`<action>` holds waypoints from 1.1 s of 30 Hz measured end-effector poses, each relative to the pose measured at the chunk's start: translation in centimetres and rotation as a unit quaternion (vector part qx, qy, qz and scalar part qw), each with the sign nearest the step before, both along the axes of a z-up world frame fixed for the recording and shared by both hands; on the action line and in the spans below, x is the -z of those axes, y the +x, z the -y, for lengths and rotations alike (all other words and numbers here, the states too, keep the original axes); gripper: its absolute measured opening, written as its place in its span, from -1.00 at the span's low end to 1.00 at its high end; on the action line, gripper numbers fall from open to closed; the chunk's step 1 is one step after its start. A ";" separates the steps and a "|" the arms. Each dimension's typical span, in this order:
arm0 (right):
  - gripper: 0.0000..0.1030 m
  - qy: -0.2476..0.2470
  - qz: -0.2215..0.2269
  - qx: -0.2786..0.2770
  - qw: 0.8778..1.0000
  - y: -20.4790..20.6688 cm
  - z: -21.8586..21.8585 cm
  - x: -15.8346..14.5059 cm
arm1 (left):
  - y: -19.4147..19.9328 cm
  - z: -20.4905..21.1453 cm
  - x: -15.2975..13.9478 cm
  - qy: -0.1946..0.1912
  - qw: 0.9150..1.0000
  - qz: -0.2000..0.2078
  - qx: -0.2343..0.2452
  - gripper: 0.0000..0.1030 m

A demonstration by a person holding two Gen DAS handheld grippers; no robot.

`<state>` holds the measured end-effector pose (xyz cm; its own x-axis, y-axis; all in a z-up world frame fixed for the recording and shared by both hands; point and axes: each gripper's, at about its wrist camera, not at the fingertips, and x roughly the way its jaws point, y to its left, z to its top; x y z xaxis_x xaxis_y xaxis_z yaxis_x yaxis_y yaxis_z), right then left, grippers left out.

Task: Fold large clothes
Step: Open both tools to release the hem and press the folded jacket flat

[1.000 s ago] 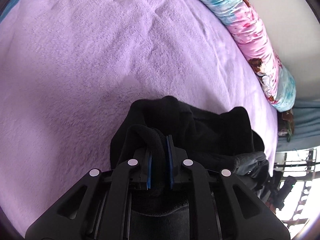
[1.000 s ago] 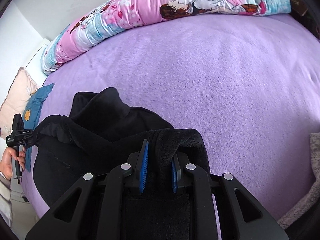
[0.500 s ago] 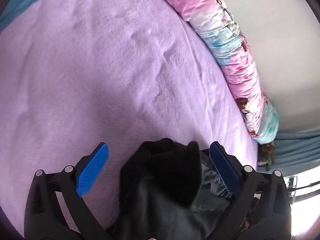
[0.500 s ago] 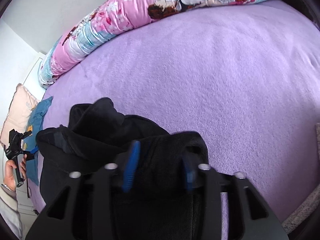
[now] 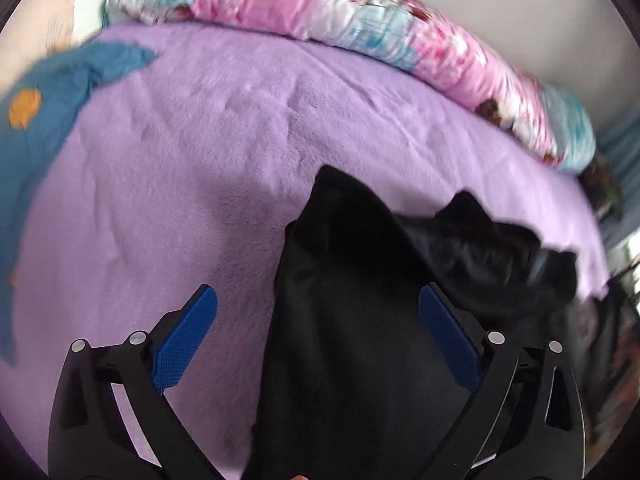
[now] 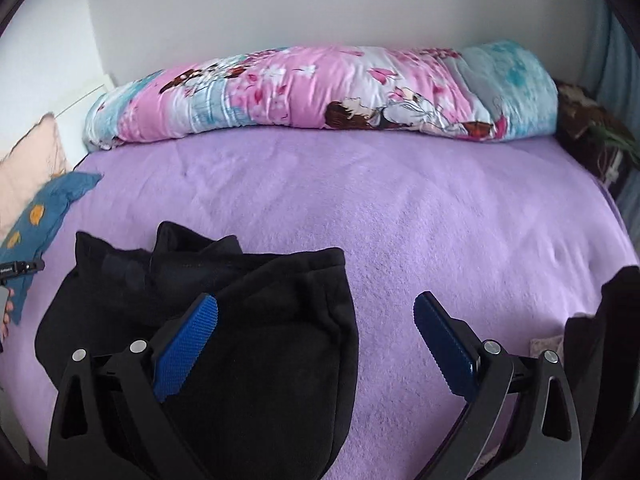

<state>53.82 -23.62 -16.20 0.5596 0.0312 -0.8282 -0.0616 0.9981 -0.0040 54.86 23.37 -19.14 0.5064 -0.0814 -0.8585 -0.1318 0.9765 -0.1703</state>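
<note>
Black fleece garment (image 6: 248, 320) lies bunched on the bed's fuzzy purple blanket (image 6: 440, 220), near edge. Right gripper (image 6: 316, 316): fingers wide, just opened, cloth below them, not pinched. Left gripper (image 5: 318, 312): fingers wide, nothing gripped, garment (image 5: 348, 300) below. Right view only: a hand (image 6: 6, 316) at the left edge, whole pink-and-aqua rolled quilt (image 6: 320, 92). Left view: blue cloth with orange spots (image 5: 52, 100), blurred.

Beyond the crumpled black fleece garment (image 6: 256, 344), open purple plush blanket (image 6: 400, 216) is found unobstructed up to the rolled pink-and-blue floral quilt (image 6: 320, 92) bounding it.
</note>
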 end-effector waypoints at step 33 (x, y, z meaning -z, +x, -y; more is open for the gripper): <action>-0.85 -0.238 -0.056 -0.410 0.879 4.5 -27.6 9.4 | -8.2 13.2 8.7 0.175 0.978 0.076 0.086 0.90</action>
<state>58.36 3.95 -25.56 0.4251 0.0209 -0.9049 -0.7855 0.5052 -0.3574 46.63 10.16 -27.82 0.6347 0.1088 -0.7650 0.0408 0.9839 0.1738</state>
